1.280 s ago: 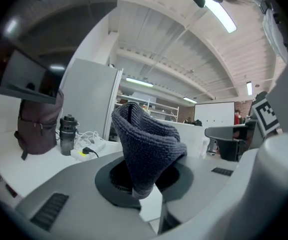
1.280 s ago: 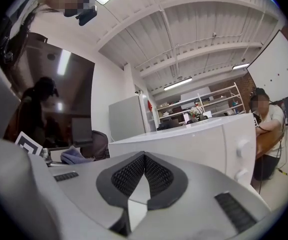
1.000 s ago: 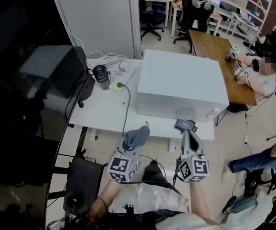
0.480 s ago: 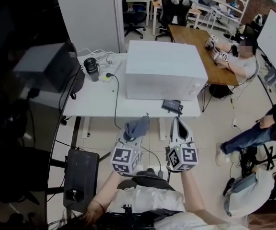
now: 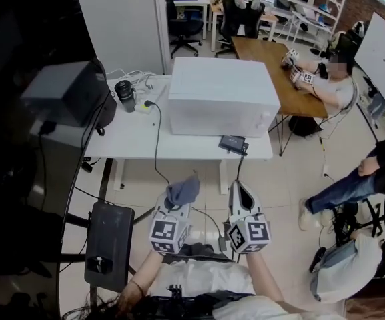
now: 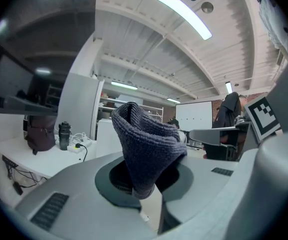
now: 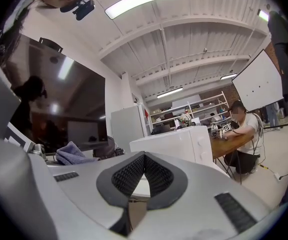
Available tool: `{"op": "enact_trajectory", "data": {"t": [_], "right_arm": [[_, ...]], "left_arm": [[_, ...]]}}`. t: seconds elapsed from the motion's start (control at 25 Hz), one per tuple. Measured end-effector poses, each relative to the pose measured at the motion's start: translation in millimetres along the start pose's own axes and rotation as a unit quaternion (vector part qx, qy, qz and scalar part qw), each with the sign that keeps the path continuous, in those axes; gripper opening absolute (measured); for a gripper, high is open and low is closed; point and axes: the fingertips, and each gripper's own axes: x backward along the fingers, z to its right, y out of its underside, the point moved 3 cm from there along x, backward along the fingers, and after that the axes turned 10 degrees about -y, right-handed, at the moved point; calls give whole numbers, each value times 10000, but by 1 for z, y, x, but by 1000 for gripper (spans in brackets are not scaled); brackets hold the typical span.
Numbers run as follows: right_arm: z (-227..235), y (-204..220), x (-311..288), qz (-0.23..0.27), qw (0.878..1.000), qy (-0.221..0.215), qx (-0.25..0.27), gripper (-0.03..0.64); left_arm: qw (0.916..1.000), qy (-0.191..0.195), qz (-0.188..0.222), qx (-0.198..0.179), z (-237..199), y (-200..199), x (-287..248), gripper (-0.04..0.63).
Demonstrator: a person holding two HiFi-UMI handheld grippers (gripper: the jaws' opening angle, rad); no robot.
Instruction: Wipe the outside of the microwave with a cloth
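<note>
- Left of the microwave (image 5: 222, 95), on the same white table (image 5: 132, 145), stood a dark lidded cup (image 5: 125, 93); its contents were hidden.
- In front of the microwave and well short of it, the left gripper (image 5: 174, 207) was clamped on a bunched grey cloth (image 6: 146, 149), most of it standing proud of the jaws, likely so a loose pad could meet the casing.
- The microwave's door looked closed, its inside unseen.
- Beside the cloth, also short of the microwave, the right gripper (image 5: 241, 193) had its jaws together on nothing, probably spare.

No lettering, numbers or brand marks are legible (none at all).
</note>
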Motion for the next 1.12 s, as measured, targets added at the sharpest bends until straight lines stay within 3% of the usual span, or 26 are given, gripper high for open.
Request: {"op": "enact_trajectory", "data": {"t": [0.32, 1.12], "right_arm": [[3, -5, 22, 301, 9995, -76, -105, 14], [-7, 4, 27, -80, 9988, -478, 13, 11]], "left_arm": [[10000, -18, 22, -94, 23, -1, 1, 48], [9999, 29, 38, -152, 41, -5, 7, 48]]}}
